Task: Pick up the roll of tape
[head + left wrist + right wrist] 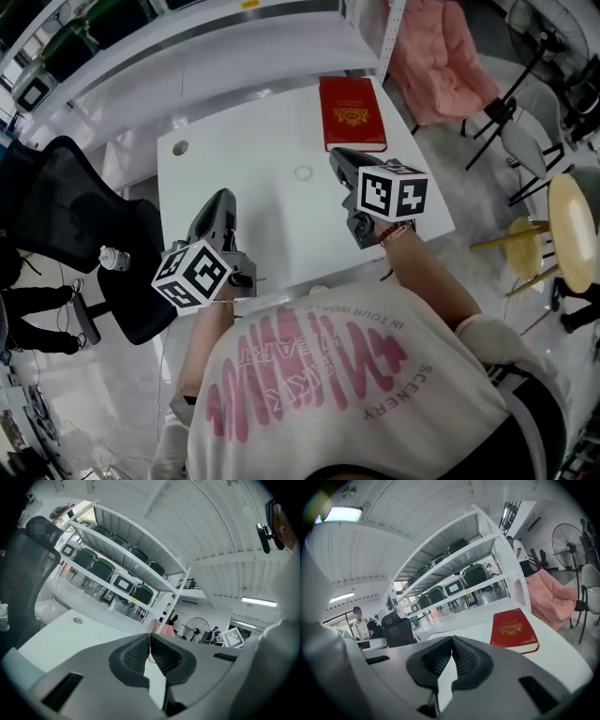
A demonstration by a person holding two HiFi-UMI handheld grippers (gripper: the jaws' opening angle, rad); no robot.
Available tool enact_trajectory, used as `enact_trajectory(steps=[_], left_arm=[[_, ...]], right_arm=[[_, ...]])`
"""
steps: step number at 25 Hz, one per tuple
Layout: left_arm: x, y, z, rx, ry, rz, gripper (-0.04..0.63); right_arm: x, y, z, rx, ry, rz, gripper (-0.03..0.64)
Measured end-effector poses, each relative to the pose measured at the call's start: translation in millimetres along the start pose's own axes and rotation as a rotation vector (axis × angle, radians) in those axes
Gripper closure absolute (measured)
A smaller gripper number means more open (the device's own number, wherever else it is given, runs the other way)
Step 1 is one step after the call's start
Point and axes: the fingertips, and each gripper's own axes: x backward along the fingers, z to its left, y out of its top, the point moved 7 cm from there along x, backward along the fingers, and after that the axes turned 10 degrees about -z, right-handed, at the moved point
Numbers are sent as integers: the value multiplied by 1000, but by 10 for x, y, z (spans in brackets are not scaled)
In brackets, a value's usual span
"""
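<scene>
Tape roll (303, 172) lying on table (244, 159), red book (352, 112) nearby

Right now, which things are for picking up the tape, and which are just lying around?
For the job:
roll of tape, the small pale ring on the white table
left gripper, shut and empty
right gripper, shut and empty

Just lying about:
red book
bottle
black chair
pink cloth
wooden stool

The right hand-held gripper (451, 638) is matt grey plastic with ribbed dark pads (435, 658); the white table (562, 654) looks smooth.
</scene>
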Motion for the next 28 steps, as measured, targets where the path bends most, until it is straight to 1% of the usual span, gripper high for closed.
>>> enact_trajectory(steps=[6, 9, 15, 23, 28], left_arm=[[-360, -50, 161, 1, 19, -8, 571], [-482, -118, 216, 5, 33, 4, 571], [-584, -295, 448, 28, 92, 41, 569], [-616, -619, 678, 44, 134, 111, 571], [-687, -839, 781, 52, 149, 179, 571]], right_arm=[[-415, -53, -233, 13, 18, 45, 603], [-603, -87, -365, 13, 26, 57, 603], [-1031, -330, -435, 54, 104, 132, 603], [-1384, -664, -560, 51, 121, 222, 603], [-1558, -860, -641, 38, 117, 266, 603]])
